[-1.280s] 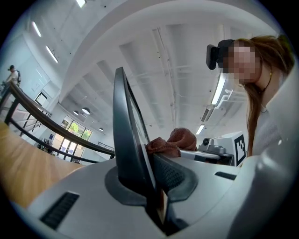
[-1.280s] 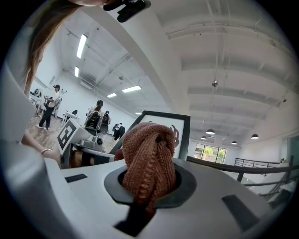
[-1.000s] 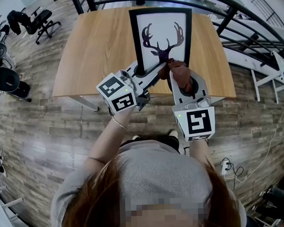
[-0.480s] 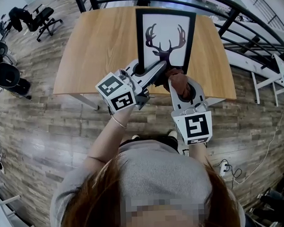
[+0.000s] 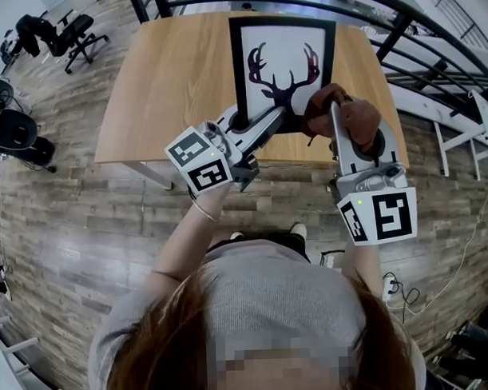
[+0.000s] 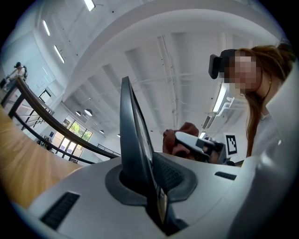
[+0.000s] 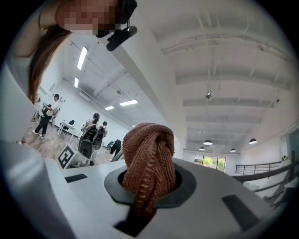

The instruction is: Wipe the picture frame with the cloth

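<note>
A black picture frame [image 5: 283, 61] with a deer-antler print stands tilted over the wooden table [image 5: 168, 89]. My left gripper [image 5: 273, 117] is shut on its lower edge; in the left gripper view the frame [image 6: 133, 140] runs edge-on out of the pinch of that gripper [image 6: 156, 205]. A brown knitted cloth [image 5: 357, 118] is bunched in my right gripper [image 5: 334, 107], which hangs by the frame's lower right corner, off the glass. The right gripper view shows the cloth [image 7: 149, 158] squeezed in that gripper [image 7: 145, 200]. In the left gripper view the cloth [image 6: 175, 140] shows beyond the frame.
The table's near edge lies just under both grippers. Office chairs [image 5: 63, 36] stand on the wood floor at the far left. A dark railing [image 5: 414, 24] curves behind and to the right of the table. A power strip [image 5: 385, 288] with cables lies on the floor at the right.
My right gripper has carried the cloth from the frame's lower middle out to the right and upward, off the picture. The left gripper and the frame have stayed in place.
</note>
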Motion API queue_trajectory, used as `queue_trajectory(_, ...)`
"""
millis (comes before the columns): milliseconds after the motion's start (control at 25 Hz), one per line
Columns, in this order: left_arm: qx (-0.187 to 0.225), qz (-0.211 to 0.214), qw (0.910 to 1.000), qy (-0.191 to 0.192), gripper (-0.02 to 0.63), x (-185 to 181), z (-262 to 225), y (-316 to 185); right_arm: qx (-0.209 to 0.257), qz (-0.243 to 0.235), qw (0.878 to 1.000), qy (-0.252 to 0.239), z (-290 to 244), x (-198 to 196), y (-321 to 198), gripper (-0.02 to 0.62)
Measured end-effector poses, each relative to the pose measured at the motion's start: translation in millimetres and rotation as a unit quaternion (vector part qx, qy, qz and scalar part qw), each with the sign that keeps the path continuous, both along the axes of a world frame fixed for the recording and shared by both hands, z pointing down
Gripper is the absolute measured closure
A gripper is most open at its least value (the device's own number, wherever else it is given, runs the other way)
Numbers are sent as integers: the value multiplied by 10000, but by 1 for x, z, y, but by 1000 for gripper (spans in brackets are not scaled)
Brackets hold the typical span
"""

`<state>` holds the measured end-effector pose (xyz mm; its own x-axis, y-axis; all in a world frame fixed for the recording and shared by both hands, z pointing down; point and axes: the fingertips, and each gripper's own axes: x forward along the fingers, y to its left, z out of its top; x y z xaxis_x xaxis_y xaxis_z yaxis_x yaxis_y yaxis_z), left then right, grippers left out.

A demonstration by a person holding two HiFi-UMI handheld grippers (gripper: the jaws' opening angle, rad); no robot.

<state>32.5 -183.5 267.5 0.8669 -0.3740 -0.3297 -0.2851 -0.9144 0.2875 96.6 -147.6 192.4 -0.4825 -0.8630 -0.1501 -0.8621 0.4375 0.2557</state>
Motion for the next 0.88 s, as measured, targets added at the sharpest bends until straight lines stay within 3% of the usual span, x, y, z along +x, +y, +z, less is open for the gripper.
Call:
queue_trajectory(160, 37, 82, 9999, -72, 554, -6, 1, 3, 718, 268, 9969, 194, -54, -2, -21, 549)
queue_trajectory(360, 38, 213, 9998, -18, 554, -33, 12, 7, 1270, 552, 9890, 512, -84, -39, -49, 549)
queue_trajectory(720, 30, 257, 9996, 138, 554, -35, 8, 12, 970, 589, 9870, 1141, -50, -58, -73, 549)
queue_trajectory(880, 61, 206, 9996, 172, 554, -35, 4, 15, 843, 457, 9898, 1057, -41, -59, -65, 549)
